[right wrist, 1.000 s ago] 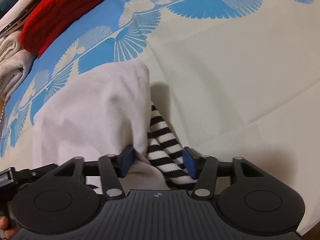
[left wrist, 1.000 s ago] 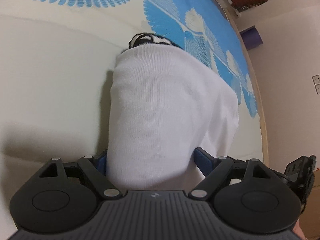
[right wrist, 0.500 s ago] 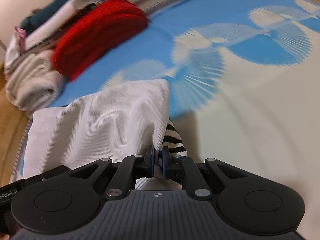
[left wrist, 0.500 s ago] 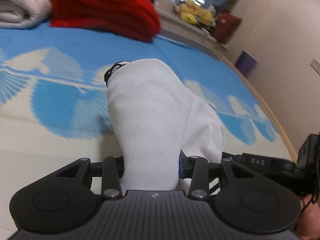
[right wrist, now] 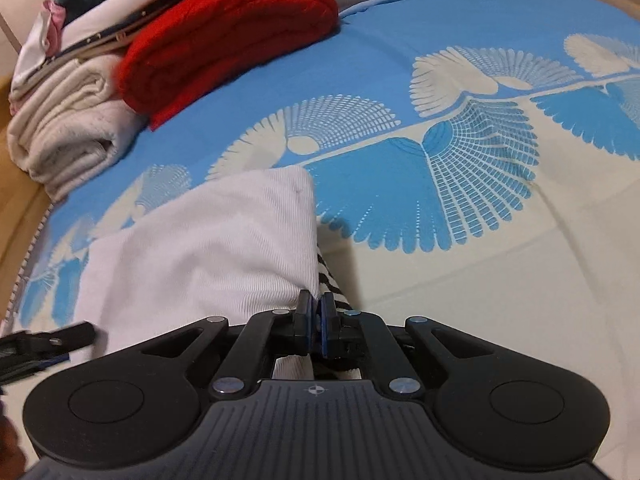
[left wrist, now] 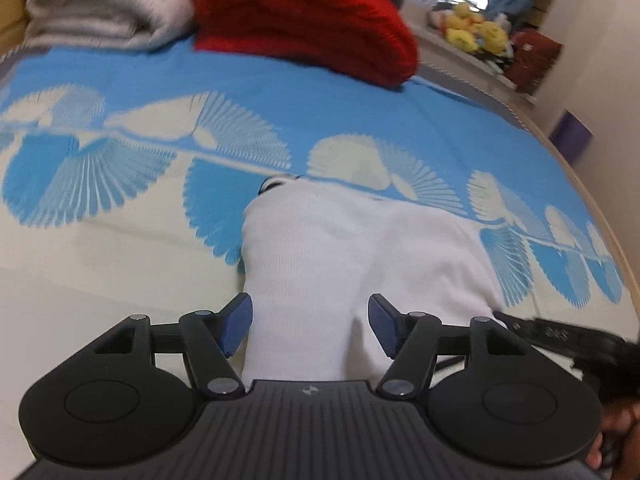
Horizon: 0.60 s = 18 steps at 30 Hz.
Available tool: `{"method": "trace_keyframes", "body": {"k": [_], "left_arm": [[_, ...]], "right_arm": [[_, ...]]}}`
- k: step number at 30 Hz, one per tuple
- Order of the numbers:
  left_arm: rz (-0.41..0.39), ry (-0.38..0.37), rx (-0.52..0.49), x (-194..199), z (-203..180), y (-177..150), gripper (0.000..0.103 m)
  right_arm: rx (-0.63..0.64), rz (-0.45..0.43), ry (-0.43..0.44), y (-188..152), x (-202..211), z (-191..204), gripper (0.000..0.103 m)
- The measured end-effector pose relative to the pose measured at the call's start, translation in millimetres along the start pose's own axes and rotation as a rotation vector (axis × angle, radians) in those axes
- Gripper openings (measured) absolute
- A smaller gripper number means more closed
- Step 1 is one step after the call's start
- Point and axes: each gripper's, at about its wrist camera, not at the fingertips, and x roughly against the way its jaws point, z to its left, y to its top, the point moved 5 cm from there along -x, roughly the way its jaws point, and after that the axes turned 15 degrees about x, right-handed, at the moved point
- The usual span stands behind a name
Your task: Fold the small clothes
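A small white ribbed garment [left wrist: 320, 248] with a black-and-white striped part [right wrist: 332, 288] lies on the blue-and-cream bedspread [left wrist: 120, 264]. My left gripper [left wrist: 310, 326] hovers over its near end with the jaws opening. A raised fold of white cloth stands between the blue pads [left wrist: 238, 326], and the right-hand pad is clear of it. My right gripper [right wrist: 316, 326] is shut on the garment's edge [right wrist: 208, 248], where white cloth meets the stripes. Each gripper shows at the edge of the other's view.
A folded red knit [right wrist: 224, 28] and a folded cream blanket [right wrist: 68, 128] lie at the far end of the bed, with more stacked clothes behind. Yellow plush toys [left wrist: 476, 32] sit on a shelf beyond. The bed's wooden edge [left wrist: 592, 208] runs along the right.
Both grippers have moved along the bed with the garment toward the blue pattern. The right jaws closed on the garment's edge. The left jaws narrowed on the white fold, then spread apart again.
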Motion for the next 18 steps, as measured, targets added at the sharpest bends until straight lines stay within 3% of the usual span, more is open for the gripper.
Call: {"method": "trace_keyframes", "body": {"k": [4, 8, 10, 12, 14, 16, 18], "left_arm": [[0.002, -0.031, -0.074, 19, -2, -8, 0.069], [0.110, -0.085, -0.111, 12, 4, -29, 0.067], [0.179, -0.014, -0.161, -7, 12, -45, 0.068], [0.184, 0.052, -0.208, -15, 19, -54, 0.072], [0.184, 0.032, -0.144, -9, 26, -50, 0.074], [0.184, 0.029, -0.061, -3, 35, -45, 0.087], [0.186, 0.042, 0.009, -1, 46, -42, 0.087]], "right_arm": [[0.020, 0.001, -0.025, 0, 2, 4, 0.003], [0.015, -0.009, -0.039, 1, 7, 5, 0.004], [0.001, -0.008, -0.035, 2, 9, 4, 0.006], [-0.026, -0.012, -0.030, 1, 14, 3, 0.009], [-0.037, -0.022, -0.008, 1, 21, 3, 0.020], [-0.037, -0.026, 0.015, -1, 27, 5, 0.039], [-0.016, -0.001, 0.047, -7, 29, 9, 0.047]]}}
